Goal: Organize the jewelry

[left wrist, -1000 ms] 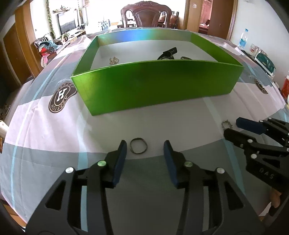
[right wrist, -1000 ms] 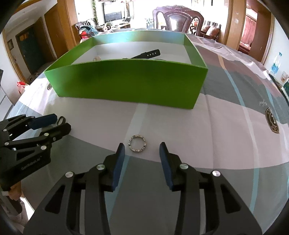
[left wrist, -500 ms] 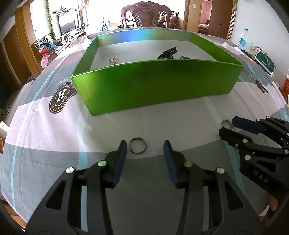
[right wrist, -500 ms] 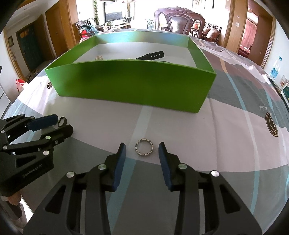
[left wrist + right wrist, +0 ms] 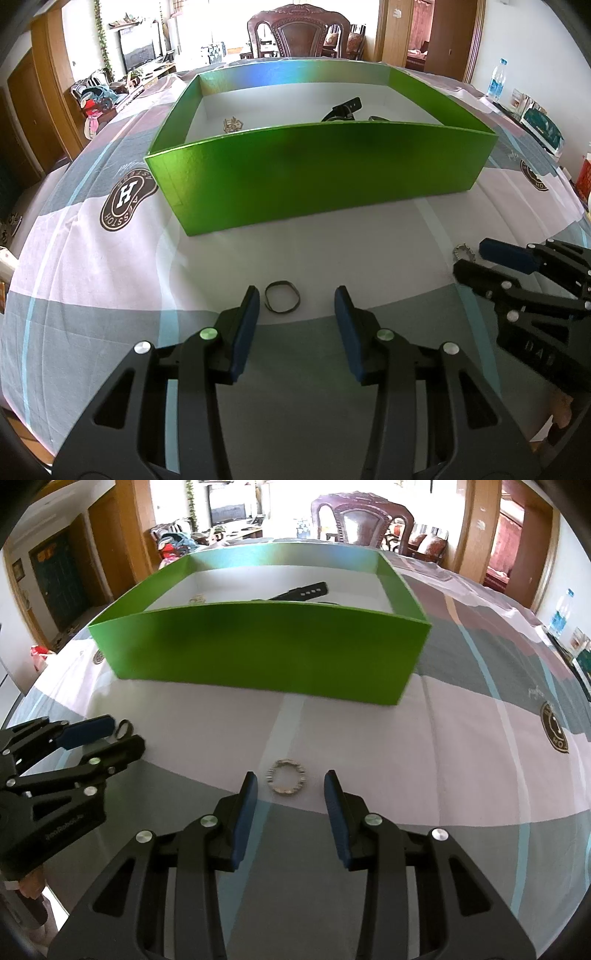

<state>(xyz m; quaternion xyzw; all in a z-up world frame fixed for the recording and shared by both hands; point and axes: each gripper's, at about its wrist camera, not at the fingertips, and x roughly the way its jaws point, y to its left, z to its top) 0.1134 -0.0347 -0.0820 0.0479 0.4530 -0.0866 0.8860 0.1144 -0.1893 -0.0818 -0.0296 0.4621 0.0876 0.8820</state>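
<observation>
left claw (image 5: pixel 294 300): jaws apart, thin dark ring (image 5: pixel 282 297) flat just ahead, nearer its left pad
right claw (image 5: pixel 290 784): also apart, beaded ring (image 5: pixel 286 776) centred ahead
green box (image 5: pixel 325 173): straight beyond both

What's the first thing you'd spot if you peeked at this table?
The big shiny green box in the middle of the table, with a black watch strap lying inside. In front of it, the left tongs stand open around a thin dark ring, and the right tongs stand open around a beaded silver ring.
</observation>
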